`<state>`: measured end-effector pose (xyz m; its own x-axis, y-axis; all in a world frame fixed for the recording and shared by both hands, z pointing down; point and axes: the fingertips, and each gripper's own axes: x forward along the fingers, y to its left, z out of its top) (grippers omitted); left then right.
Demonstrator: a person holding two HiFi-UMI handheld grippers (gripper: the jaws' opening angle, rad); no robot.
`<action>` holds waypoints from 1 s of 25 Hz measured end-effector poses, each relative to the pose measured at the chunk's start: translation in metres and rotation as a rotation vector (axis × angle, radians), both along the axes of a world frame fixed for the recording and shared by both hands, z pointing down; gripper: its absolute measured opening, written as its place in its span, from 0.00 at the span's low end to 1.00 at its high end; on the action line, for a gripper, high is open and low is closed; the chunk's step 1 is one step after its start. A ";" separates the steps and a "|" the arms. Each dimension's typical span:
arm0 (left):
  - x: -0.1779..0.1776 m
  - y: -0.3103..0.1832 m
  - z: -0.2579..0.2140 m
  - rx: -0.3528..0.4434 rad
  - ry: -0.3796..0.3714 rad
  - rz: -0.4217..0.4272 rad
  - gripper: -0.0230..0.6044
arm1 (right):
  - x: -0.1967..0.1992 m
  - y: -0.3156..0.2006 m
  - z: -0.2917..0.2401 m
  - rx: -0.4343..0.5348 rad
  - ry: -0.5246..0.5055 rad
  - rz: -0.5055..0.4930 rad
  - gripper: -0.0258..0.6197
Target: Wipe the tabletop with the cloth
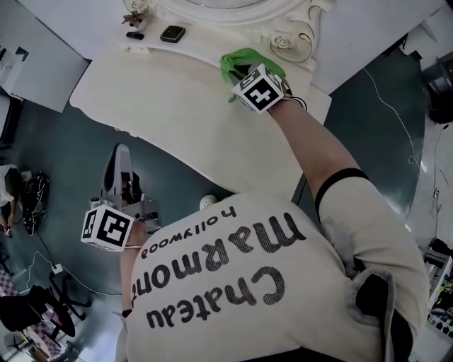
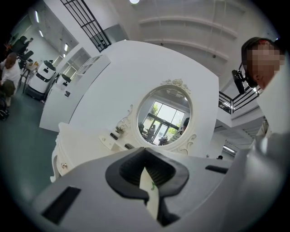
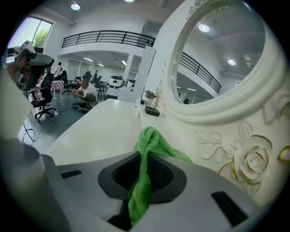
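Note:
A green cloth [image 1: 241, 60] lies bunched at the far right of the white tabletop [image 1: 170, 106], close to the mirror frame. My right gripper [image 1: 245, 73] is shut on the cloth [image 3: 152, 140], which hangs as a fold between its jaws. My left gripper [image 1: 120, 161] hangs off the table's front edge over the floor, well left of the cloth. In the left gripper view its jaws [image 2: 146, 171] stand closed to a thin slit with nothing held, and they point towards the vanity [image 2: 86, 140].
An ornate white mirror frame [image 1: 283, 39] with gold roses rises along the table's back edge. A black tray [image 1: 172, 33], a small dark item [image 1: 134, 35] and a plant ornament [image 1: 138, 10] sit at the back left. People [image 3: 86, 93] and chairs are far off.

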<state>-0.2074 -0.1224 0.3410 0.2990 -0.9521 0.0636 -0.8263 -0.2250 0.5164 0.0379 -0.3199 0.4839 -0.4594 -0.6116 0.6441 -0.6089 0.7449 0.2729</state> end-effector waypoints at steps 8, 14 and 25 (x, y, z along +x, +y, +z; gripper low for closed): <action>0.026 -0.010 0.004 -0.005 0.015 0.077 0.05 | 0.025 0.019 0.001 0.025 0.012 0.024 0.13; 0.034 -0.014 -0.001 0.010 0.018 0.106 0.05 | 0.046 0.033 0.001 0.034 0.016 0.050 0.13; 0.044 -0.023 -0.006 0.016 0.018 0.167 0.05 | 0.072 0.052 0.001 0.011 -0.074 0.127 0.13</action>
